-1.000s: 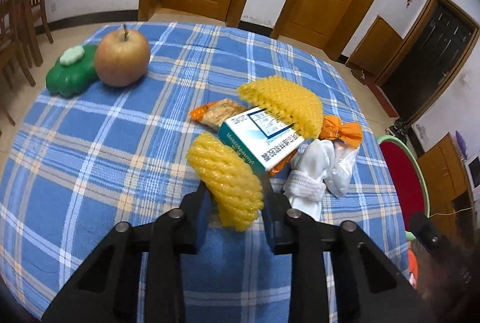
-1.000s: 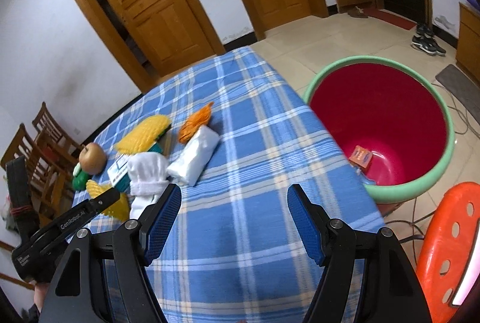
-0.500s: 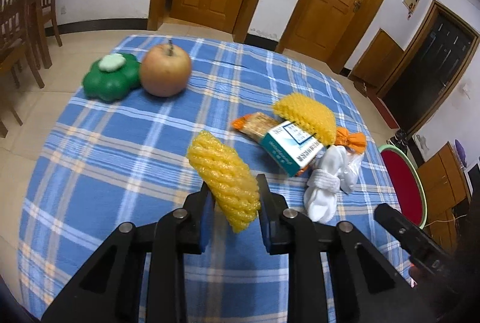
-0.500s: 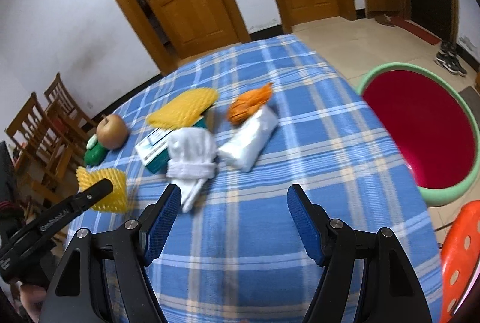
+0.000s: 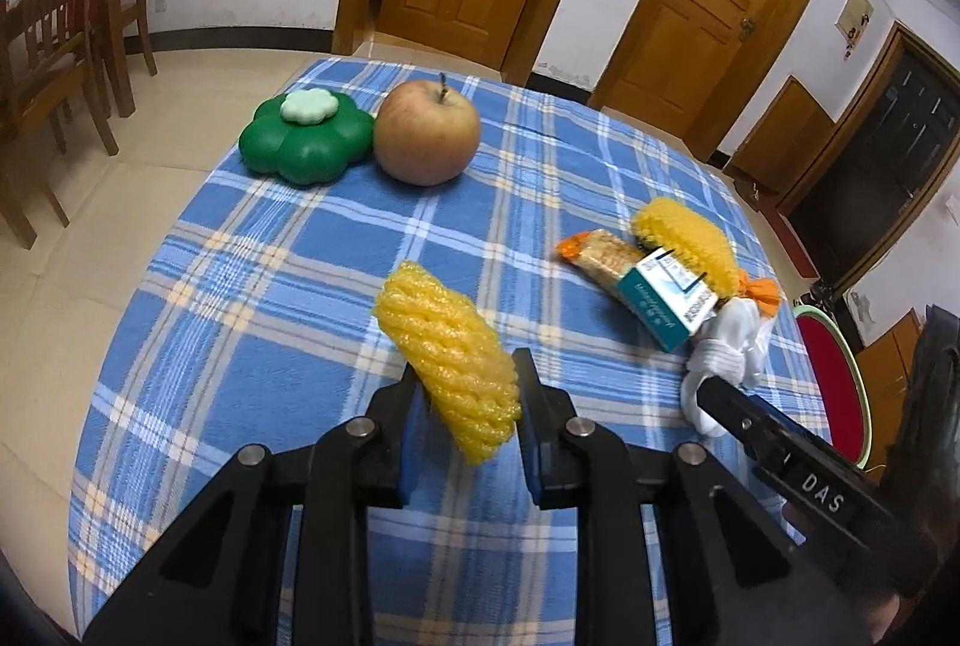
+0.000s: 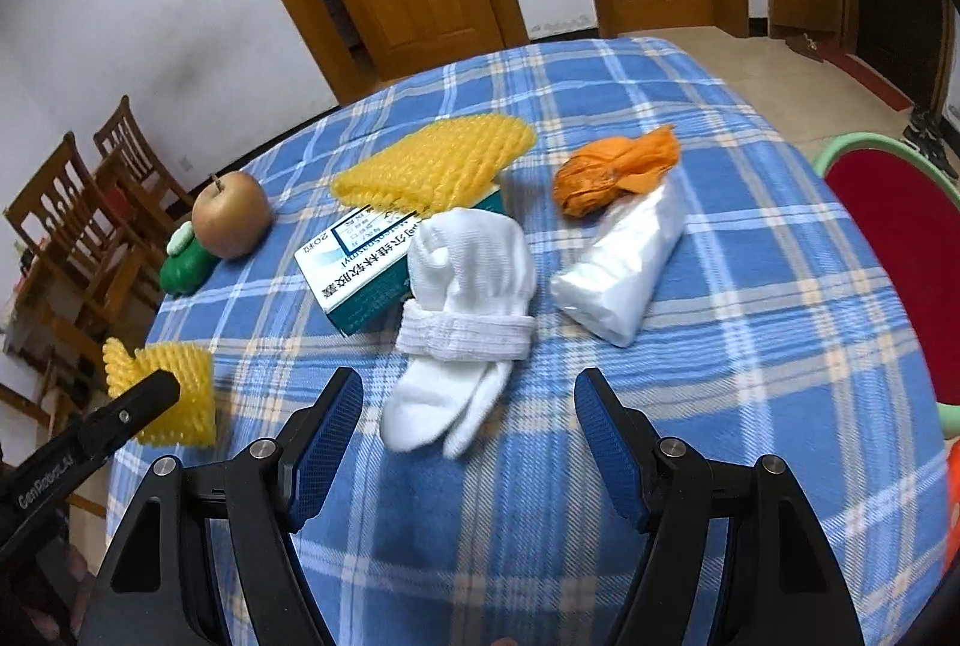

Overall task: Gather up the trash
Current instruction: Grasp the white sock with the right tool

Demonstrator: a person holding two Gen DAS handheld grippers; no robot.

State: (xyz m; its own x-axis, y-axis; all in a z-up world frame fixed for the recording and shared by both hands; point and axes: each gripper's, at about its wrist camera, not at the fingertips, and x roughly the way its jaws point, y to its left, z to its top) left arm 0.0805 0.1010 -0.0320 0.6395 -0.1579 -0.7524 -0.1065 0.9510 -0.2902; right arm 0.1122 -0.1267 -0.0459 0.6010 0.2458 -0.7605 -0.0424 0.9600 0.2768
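My left gripper [image 5: 465, 382] is shut on a yellow foam fruit net [image 5: 447, 352], lifted above the blue checked tablecloth [image 5: 270, 298]; the same foam net [image 6: 174, 394] shows at the left in the right wrist view. My right gripper [image 6: 468, 400] stands open just short of the white socks [image 6: 462, 298]. Behind the socks lie a teal medicine box [image 6: 366, 268], a second yellow foam net [image 6: 432, 166], an orange crumpled wrapper [image 6: 612, 172] and a clear plastic bag [image 6: 624, 262]. A snack bar packet [image 5: 600, 253] lies by the box.
An apple [image 5: 426, 132] and a green flower-shaped box [image 5: 306, 135] stand at the far left of the table. A red basin with a green rim [image 6: 900, 250] sits off the table's right edge. Wooden chairs [image 5: 54, 27] stand at the left, doors behind.
My left gripper has carried the foam net back and away from the pile. The right gripper has swung left from the basin toward the socks and come lower, staying open.
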